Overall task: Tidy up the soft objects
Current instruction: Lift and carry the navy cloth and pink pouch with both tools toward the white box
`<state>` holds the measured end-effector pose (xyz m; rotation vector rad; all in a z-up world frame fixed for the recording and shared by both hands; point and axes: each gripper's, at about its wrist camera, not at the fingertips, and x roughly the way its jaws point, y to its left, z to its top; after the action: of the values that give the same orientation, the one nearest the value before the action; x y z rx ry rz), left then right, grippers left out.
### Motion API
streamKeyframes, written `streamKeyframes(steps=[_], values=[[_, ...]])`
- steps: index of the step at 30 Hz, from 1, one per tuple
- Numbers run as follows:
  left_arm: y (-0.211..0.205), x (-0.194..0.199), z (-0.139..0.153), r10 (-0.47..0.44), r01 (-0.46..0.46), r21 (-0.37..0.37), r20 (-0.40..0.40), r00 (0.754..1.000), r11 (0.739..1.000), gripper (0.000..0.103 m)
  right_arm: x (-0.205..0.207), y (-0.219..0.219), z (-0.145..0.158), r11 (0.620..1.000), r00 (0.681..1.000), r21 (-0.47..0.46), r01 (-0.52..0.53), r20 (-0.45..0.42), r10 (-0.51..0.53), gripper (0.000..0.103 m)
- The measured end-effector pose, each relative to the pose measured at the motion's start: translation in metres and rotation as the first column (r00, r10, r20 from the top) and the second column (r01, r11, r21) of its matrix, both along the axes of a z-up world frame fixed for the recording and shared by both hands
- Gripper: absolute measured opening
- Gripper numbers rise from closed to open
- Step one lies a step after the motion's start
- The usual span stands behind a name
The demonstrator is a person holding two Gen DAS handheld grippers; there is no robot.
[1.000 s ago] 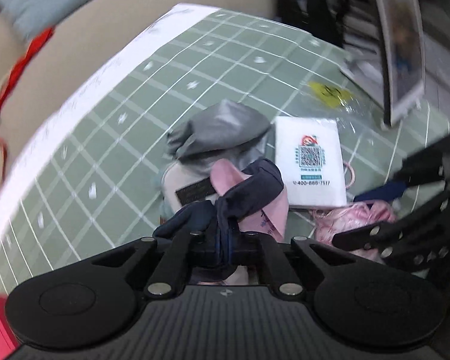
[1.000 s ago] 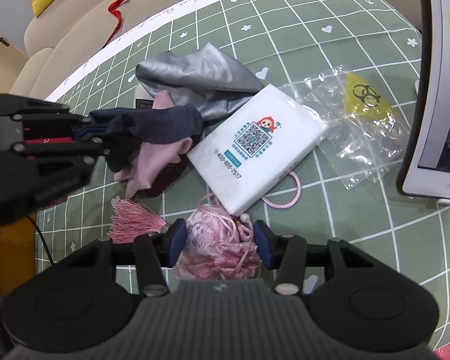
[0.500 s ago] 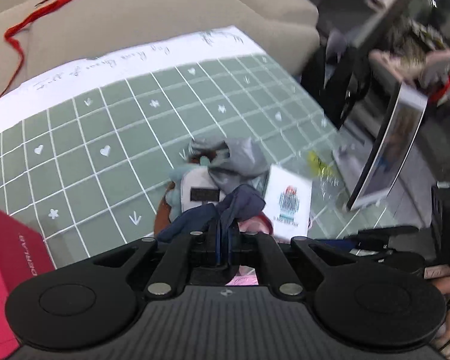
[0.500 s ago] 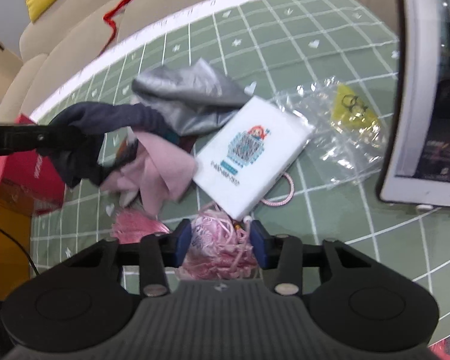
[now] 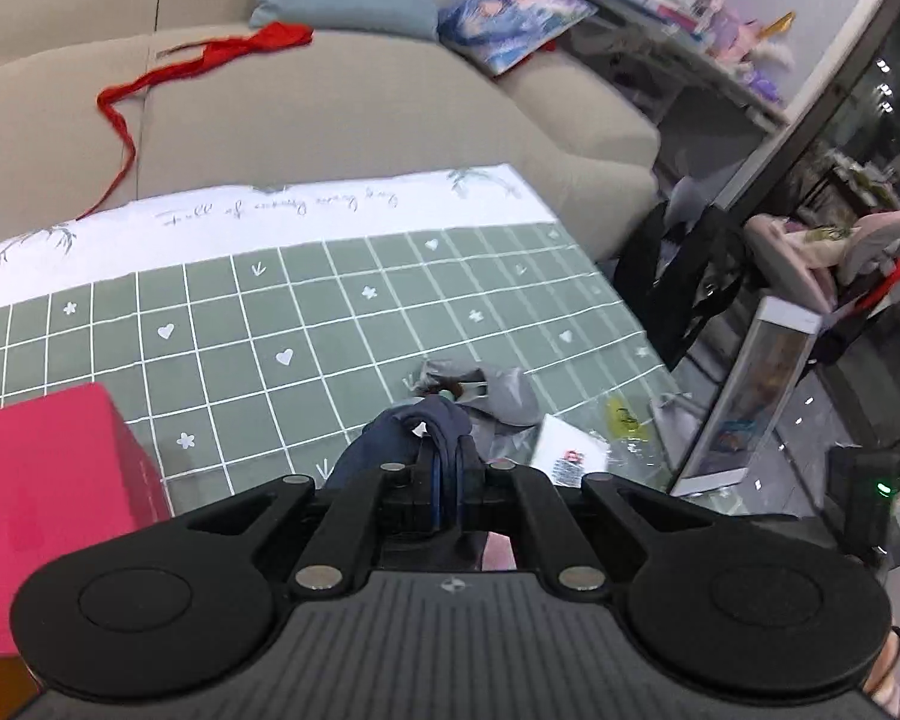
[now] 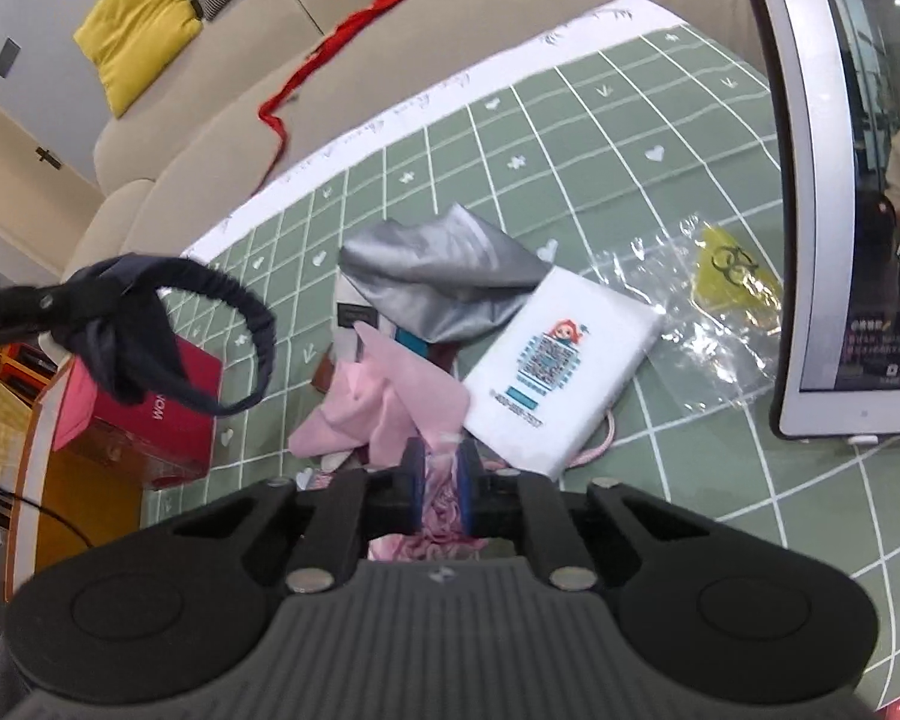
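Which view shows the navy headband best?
The right wrist view: the navy headband hangs in the air from the left gripper, its whole elastic loop and knotted bunch open to view. The left wrist view shows only a bunched fold above the shut fingers, the rest hidden behind the gripper.

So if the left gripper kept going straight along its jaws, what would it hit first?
Probably the grey cloth on the green grid mat, just beyond the navy garment the left gripper is shut on. Depth is unclear; the mat itself might come first.

Beige sofa (image 5: 342, 108), yellow cushion (image 6: 135, 27)
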<state>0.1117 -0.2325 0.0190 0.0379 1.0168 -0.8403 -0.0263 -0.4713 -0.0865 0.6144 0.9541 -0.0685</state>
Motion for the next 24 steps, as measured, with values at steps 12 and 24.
streamKeyframes(steps=[12, 24], values=[[0.042, -0.024, 0.017, 0.008, -0.008, -0.01, 0.047, 0.999, 1.0, 0.005, -0.001, 0.004, 0.01, 0.998, 0.998, -0.024, 0.057, 0.029, -0.056, 0.0], [0.078, -0.041, 0.039, 0.045, -0.037, -0.062, 0.129, 0.991, 0.997, 0.005, 0.001, 0.037, 0.062, 0.995, 0.989, -0.083, 0.049, 0.14, -0.037, 0.0]])
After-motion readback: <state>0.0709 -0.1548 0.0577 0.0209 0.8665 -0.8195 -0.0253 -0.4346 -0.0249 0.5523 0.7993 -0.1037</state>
